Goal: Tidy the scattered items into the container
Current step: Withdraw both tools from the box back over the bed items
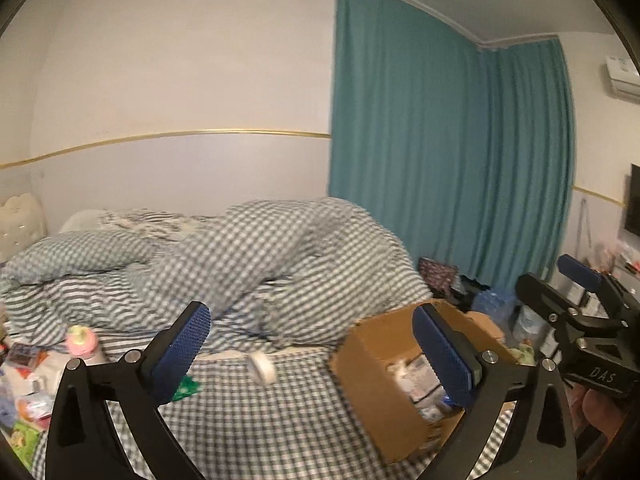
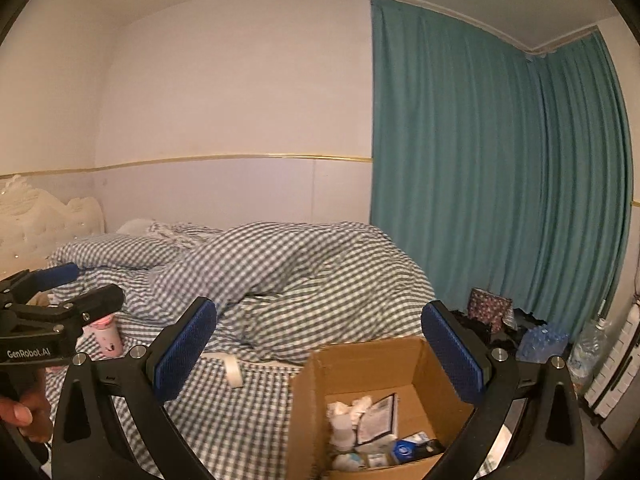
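An open cardboard box (image 1: 372,364) (image 2: 360,364) sits on the checked bed at the right, holding several small packets and bottles (image 2: 372,428). A white tape roll (image 1: 263,366) (image 2: 233,370) lies on the sheet left of the box. A pink cup (image 1: 82,342) (image 2: 106,336) stands further left. More loose packets (image 1: 28,396) lie at the bed's left edge. My left gripper (image 1: 316,360) is open and empty, above the sheet between roll and box. My right gripper (image 2: 320,356) is open and empty, over the box's near left corner.
A rumpled checked duvet (image 1: 260,256) and a pillow (image 1: 76,252) fill the back of the bed. A teal curtain (image 1: 440,152) hangs behind. Bags and a pack of water bottles (image 2: 542,342) stand on the floor right of the bed.
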{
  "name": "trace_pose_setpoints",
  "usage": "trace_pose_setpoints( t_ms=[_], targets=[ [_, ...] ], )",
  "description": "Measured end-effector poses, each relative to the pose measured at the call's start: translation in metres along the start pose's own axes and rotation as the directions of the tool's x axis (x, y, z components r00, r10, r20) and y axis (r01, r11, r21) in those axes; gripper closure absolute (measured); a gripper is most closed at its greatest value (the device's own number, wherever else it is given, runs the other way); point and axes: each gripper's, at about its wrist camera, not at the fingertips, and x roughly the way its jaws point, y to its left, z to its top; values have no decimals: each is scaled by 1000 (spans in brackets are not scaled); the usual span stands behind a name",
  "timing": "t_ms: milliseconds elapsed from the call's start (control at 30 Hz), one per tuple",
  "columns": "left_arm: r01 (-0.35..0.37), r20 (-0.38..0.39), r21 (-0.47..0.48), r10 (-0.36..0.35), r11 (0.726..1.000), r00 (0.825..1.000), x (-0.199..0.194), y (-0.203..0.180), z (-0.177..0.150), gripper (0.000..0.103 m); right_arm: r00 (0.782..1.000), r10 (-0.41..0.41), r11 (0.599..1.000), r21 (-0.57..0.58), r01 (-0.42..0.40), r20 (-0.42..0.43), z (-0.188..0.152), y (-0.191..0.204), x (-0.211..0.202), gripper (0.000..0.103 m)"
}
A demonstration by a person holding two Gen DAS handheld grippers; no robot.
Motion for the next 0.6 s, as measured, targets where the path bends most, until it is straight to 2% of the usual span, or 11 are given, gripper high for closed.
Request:
trace_pose_setpoints(
  t_ms=[300,500,600],
  targets=[
    [-156,-15,-66,155,986,988,-33,78,-12,0,996,75,997,-27,-76,-41,0,58,7,0],
    [-275,-50,-83,272,958,961,-47,116,-24,0,992,106,993,-35,-109,-71,-2,92,17,0],
    [-293,-56,-80,289,953,956,-54,126,-30,0,990,117,992,-45,-121,-77,-5,103,19,0]
  ],
)
